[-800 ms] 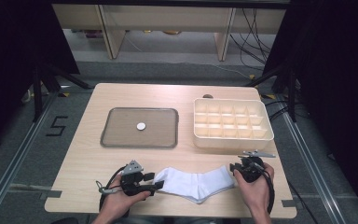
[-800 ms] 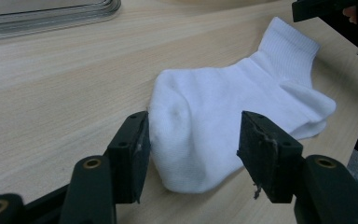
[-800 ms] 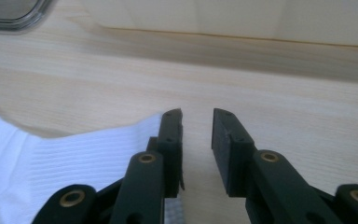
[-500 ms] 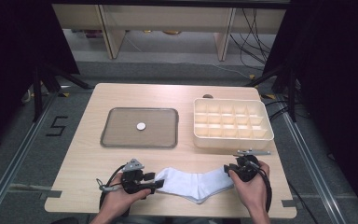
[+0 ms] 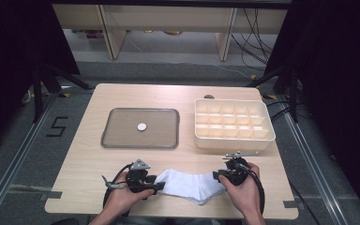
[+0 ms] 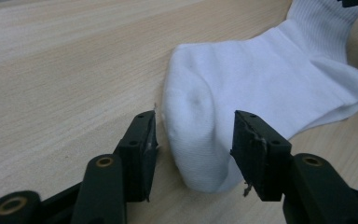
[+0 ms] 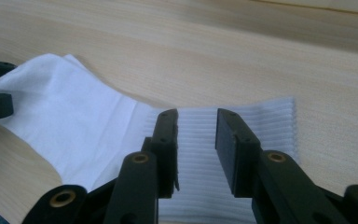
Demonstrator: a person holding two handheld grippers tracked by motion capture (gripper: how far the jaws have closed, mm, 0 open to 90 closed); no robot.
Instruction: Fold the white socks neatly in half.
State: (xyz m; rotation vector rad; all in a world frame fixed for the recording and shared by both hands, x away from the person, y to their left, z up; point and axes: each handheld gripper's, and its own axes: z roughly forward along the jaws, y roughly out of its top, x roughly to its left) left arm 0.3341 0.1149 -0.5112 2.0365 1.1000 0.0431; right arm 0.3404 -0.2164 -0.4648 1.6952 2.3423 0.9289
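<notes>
A white sock (image 5: 191,184) lies flat near the front edge of the wooden table (image 5: 122,98), stretched sideways between the person's two hands. The left gripper (image 5: 155,186) sits at the sock's left end, the right gripper (image 5: 221,175) at its right end, and both rest low over the tabletop.

In the left gripper view, the rounded toe of the sock (image 6: 261,84) reaches in between the two black jaws. The jaws stand apart on either side of it: a strip of bare wood shows between the left pad and the fabric, and the right pad stands just beside the cloth without clearly pressing it. The left gripper is open, with the toe in its gap. The rest of the sock runs away to the upper right of that view, where the ribbed cuff lies.

In the right gripper view, the ribbed cuff of the sock (image 7: 88,126) lies under and between the jaws, which are parted with ribbed fabric plainly visible in the gap. The cloth lies flat and is not gathered or pinched between the pads, so the right gripper is open over the cuff. The smooth foot of the sock spreads away to the left of that view.

Farther back on the table, well apart from the sock, lie a dark flat tray (image 5: 122,140) with a small white round piece (image 5: 141,126) on it and, to its right, a cream box (image 5: 234,140) divided into many compartments.
</notes>
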